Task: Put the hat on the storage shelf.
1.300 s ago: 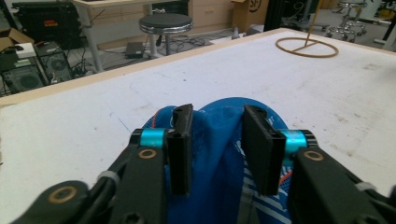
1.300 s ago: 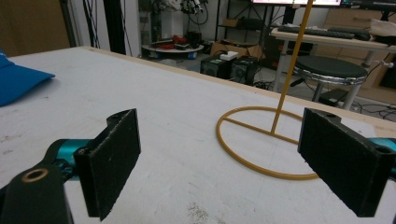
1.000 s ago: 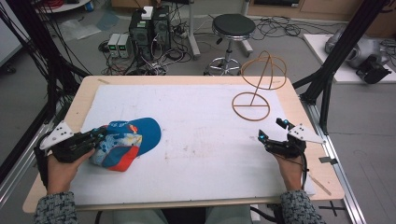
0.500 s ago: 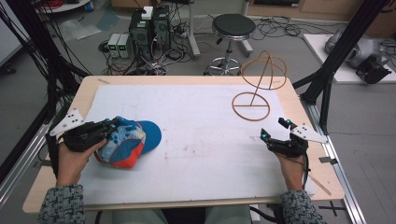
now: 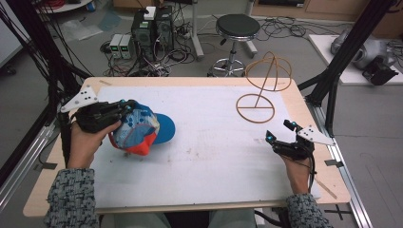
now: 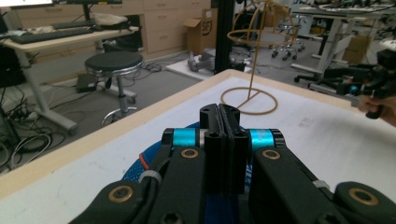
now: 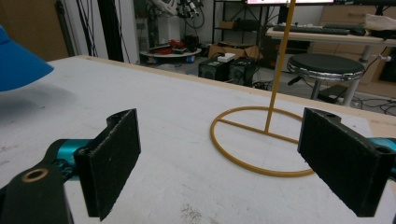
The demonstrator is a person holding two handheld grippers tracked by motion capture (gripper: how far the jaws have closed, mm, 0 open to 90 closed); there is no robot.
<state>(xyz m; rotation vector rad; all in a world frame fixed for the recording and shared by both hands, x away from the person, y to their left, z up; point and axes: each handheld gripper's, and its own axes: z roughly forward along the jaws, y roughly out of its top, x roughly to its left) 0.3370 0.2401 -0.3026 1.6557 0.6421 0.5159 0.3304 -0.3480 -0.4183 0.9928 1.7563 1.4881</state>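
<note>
Clamped jaws of the left gripper (image 5: 124,107) held the cap (image 5: 141,130) at its crown; over the past second it had tipped up off the table (image 5: 214,175) at the left side, brim still low. Jaws of the right gripper (image 5: 279,132) stood wide apart, empty, near the stand (image 5: 259,97). Judging by this, the cap was probably headed for the stand.

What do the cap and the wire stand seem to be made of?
Cap: soft fabric, likely cotton or polyester, since the crown sags and creases in the left gripper; matte blue brim, orange and patterned panels. Hat stand: thin rigid rod, probably metal wire with a tan or yellow coating, bent into a ring base, upright stem and domed loops.
</note>
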